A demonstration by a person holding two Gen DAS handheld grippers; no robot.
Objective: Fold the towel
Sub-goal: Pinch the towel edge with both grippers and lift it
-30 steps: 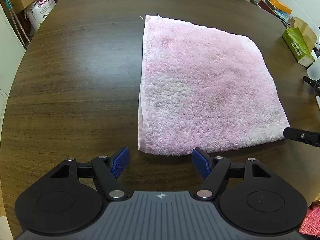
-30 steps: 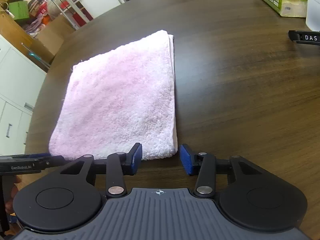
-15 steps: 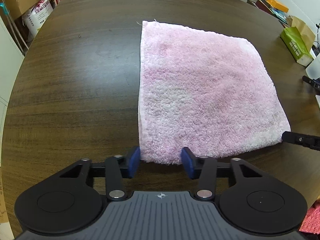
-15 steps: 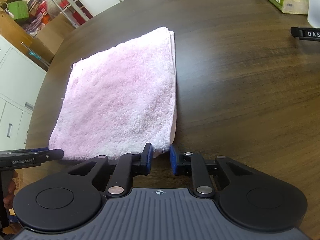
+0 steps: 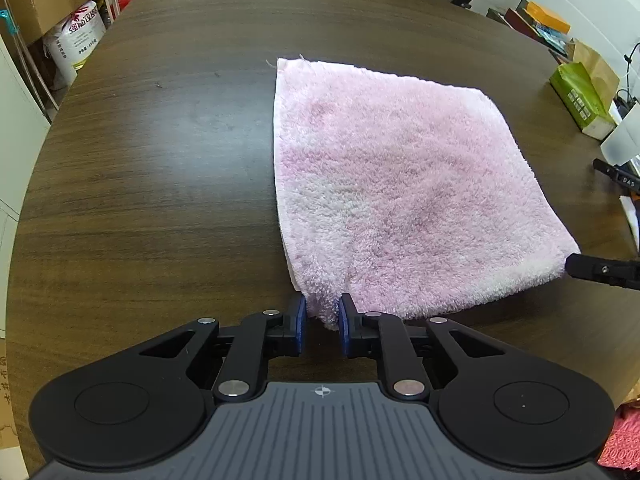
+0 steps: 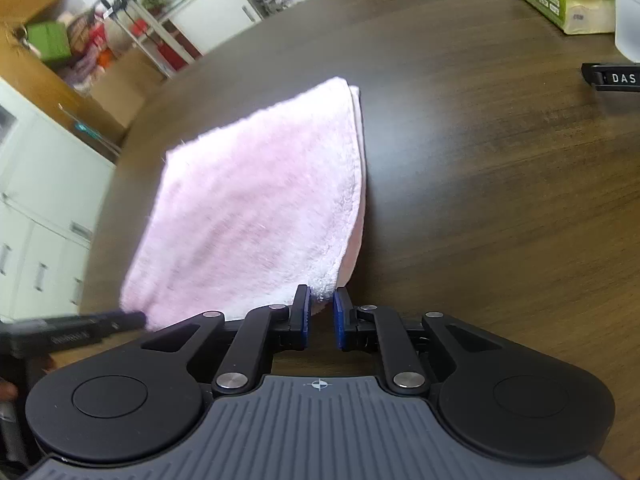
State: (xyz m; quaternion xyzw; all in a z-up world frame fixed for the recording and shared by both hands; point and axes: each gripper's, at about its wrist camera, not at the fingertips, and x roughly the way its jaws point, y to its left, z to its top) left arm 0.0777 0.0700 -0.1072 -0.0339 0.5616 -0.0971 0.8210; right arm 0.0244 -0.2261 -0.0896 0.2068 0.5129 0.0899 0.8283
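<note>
A pink towel [image 5: 400,184], folded into a rough square, lies on a dark wooden table [image 5: 160,184]. My left gripper [image 5: 322,314] is shut on the towel's near left corner. My right gripper [image 6: 321,304] is shut on the towel's near right corner [image 6: 324,288], which is lifted a little off the table. The towel also shows in the right wrist view [image 6: 256,208]. The right gripper's fingertip shows at the right edge of the left wrist view [image 5: 600,270], and the left gripper's finger at the left edge of the right wrist view [image 6: 80,328].
A green tissue pack [image 5: 580,100] and a black bar marked DAS [image 6: 612,77] lie at the table's right side. A white container [image 6: 628,8] stands beside them. Boxes, a sack [image 5: 80,38] and white cabinets [image 6: 36,216] stand beyond the table's left edge.
Both grippers moved forward onto the towel's near corners and closed on them. The right gripper has begun to lift its corner, and the right view is blurred by motion.
</note>
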